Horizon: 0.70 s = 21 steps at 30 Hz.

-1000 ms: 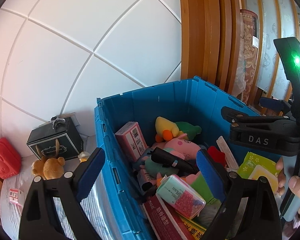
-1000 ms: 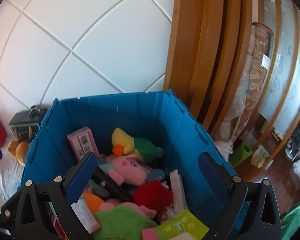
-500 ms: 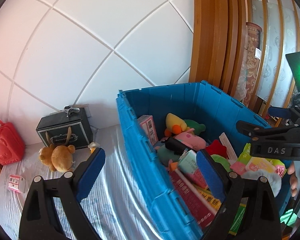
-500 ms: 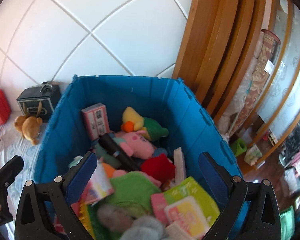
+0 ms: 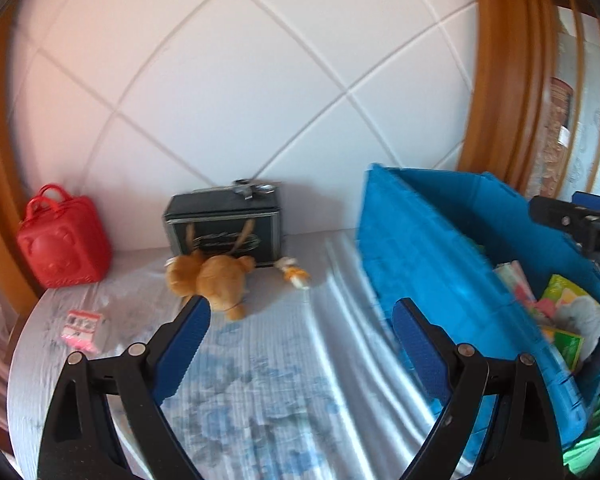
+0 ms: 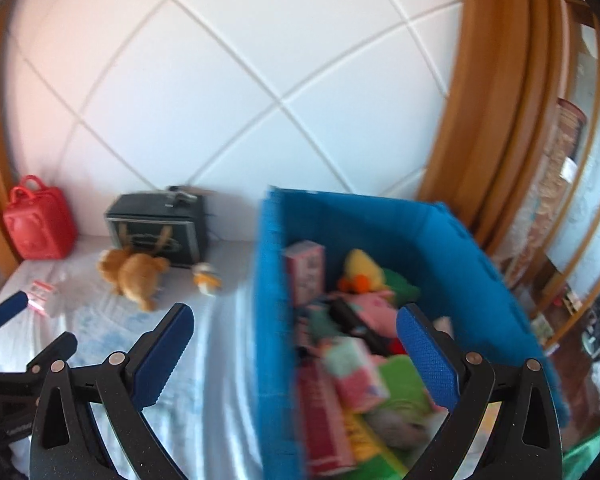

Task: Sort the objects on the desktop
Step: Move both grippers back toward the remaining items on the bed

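The left hand-held gripper (image 5: 300,336) is hanging wide open over the pale floral-covered surface (image 5: 260,392), gripping nothing and touching nothing. The right hand-held gripper (image 6: 294,344) is likewise spread wide and empty, its right finger over the blue bin (image 6: 484,264) and its left finger over the surface.

Compared with half a second ago, both views are swinging leftward: the bin is sliding toward the right edge of the left wrist view, and more of the surface is coming into sight.

Beyond the fingers, a small pink-and-white box (image 5: 82,326) is lying at the left, its print too blurred to read. Further back a brown plush bear (image 5: 214,280) is lying just in front of a dark gift box (image 5: 224,226), with a small orange-and-white toy (image 5: 294,274) beside it. A red bag (image 5: 62,240) is standing against the wall. Inside the bin a pink carton (image 6: 306,276), a yellow plush (image 6: 362,268) and a pink plush (image 6: 374,308) are piled together.
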Available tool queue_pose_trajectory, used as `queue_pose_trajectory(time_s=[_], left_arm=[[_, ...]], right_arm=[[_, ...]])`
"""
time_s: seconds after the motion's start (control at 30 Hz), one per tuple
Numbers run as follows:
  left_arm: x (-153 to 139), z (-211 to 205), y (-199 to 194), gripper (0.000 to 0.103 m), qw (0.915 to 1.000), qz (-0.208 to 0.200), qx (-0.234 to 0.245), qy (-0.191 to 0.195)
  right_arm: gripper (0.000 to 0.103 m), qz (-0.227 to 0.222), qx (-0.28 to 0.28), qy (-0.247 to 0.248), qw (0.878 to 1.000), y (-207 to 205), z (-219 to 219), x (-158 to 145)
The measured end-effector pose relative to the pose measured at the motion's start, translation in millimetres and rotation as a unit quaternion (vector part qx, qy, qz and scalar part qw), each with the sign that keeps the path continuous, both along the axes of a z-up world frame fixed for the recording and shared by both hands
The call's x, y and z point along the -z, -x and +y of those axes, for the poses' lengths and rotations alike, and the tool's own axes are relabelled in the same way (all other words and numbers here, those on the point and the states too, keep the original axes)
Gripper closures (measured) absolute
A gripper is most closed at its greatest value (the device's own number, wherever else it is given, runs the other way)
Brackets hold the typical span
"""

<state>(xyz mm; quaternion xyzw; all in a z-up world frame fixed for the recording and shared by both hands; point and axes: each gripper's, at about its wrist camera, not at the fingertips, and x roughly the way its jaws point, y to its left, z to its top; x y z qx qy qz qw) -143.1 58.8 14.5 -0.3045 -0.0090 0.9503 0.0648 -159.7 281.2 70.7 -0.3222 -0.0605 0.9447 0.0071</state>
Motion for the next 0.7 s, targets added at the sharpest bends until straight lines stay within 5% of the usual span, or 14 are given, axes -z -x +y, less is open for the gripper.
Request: queue_pose_trajectory(time_s=[0.33,0.7], left_arm=[[62.4,-165.1,17.4,0.009,0.9897,-0.062,-0.129,0.005],[171.9,-328.8,71.4,0.009,0.9449,-0.160,-0.285,-0.014]], right_arm=[[0.000,-0.008,-0.063,0.027,0.998,32.8,-98.4,28.0],[0.000,-0.099,-0.067,0.040,0.992,155.4,-142.1,129.2]])
